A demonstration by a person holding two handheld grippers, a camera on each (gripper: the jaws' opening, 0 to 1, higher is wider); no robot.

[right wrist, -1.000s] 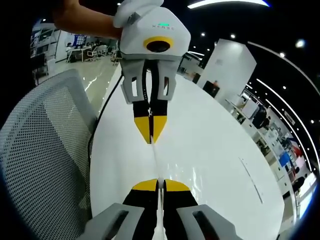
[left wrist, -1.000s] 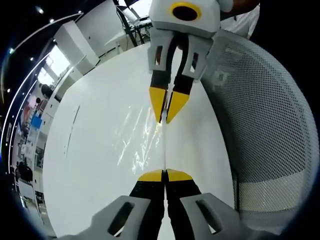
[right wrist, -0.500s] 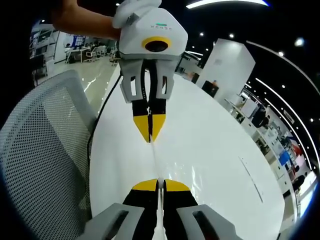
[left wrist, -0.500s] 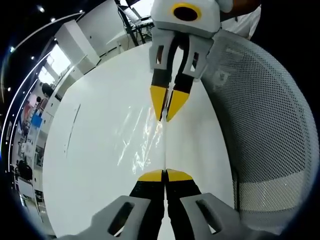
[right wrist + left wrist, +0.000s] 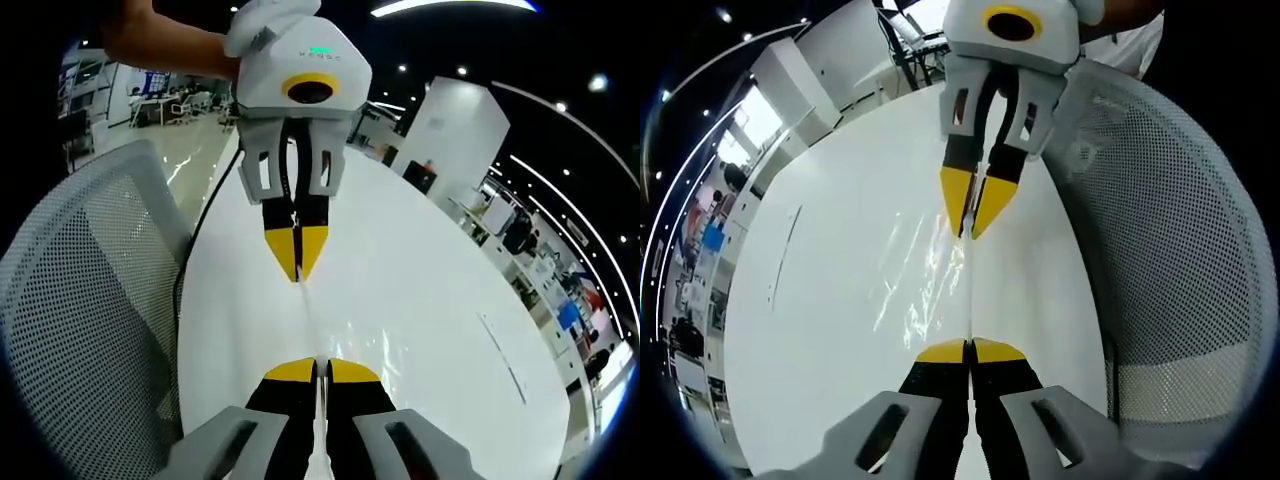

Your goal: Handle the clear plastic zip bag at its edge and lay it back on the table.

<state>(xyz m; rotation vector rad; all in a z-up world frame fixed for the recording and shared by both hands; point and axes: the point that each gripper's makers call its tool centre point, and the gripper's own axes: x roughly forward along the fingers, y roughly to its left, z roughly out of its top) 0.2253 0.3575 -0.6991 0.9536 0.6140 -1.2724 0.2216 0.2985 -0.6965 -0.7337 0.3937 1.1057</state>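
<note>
Clear plastic zip bag: held stretched between both grippers above the white desk; edge-on in the right gripper view, glare streaks seen on the film in the left gripper view.
Left gripper: jaws closed on the near edge of the bag; yellow tips pressed together on the thin edge line. Also seen at the far end in the right gripper view.
Right gripper: jaws closed on the opposite bag edge. Seen facing in from the far end in the left gripper view, tips nearly together around the bag edge.
Bag position: off the desk surface, taut in a straight line from one pair of jaws to the other.
Mesh chair: white, just beside the desk edge, right side in the left gripper view; left side in the right gripper view.
Cable: dark, run along the desk edge near the chair.
Hand: gripping the body of the far gripper.
</note>
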